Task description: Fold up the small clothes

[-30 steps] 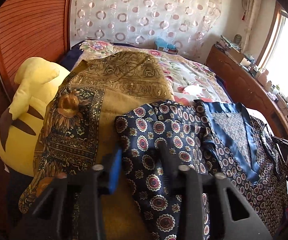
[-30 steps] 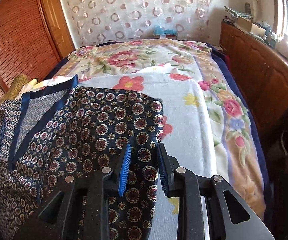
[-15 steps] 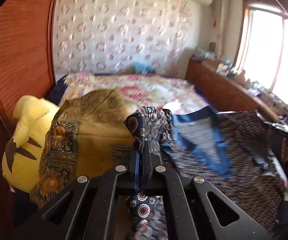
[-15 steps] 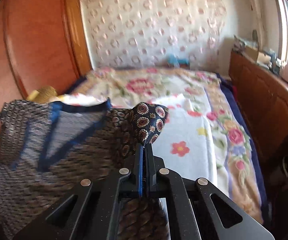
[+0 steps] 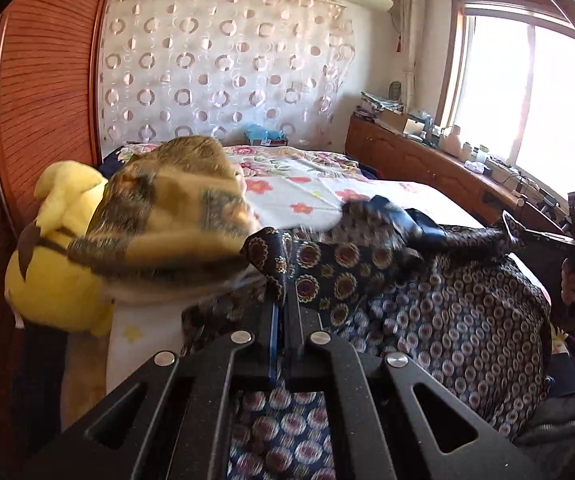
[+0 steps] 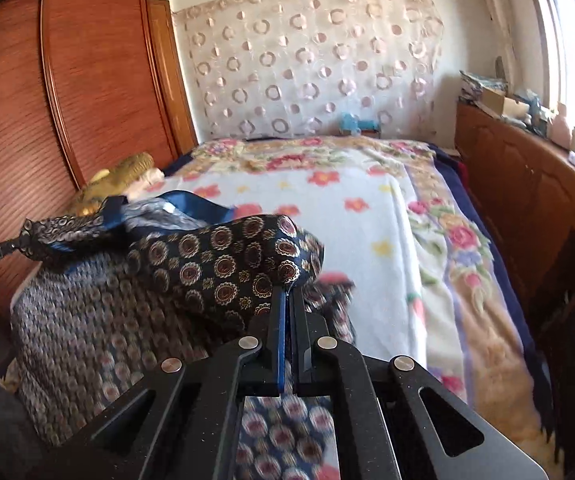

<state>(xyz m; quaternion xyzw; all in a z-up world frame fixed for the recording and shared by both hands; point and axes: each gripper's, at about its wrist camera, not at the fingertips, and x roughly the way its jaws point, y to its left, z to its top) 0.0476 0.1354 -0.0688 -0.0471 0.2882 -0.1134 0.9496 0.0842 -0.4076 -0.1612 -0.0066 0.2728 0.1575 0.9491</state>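
We are seeing a yellow plush [image 5: 53, 280] lying at the left, a brown blanket [image 5: 167, 216] draped over it and crowding our left claw [image 5: 281, 300]. That claw is pinching shut on the shirt's [image 5: 447, 320] corner. The shirt is hanging lifted above the bed [image 6: 367, 216]. Our right claw [image 6: 289, 300] is clamping the other corner, a wooden cabinet [image 6: 527, 184] standing beyond.

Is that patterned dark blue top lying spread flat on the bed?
No. The top is lifted and draped, pinched by both grippers.
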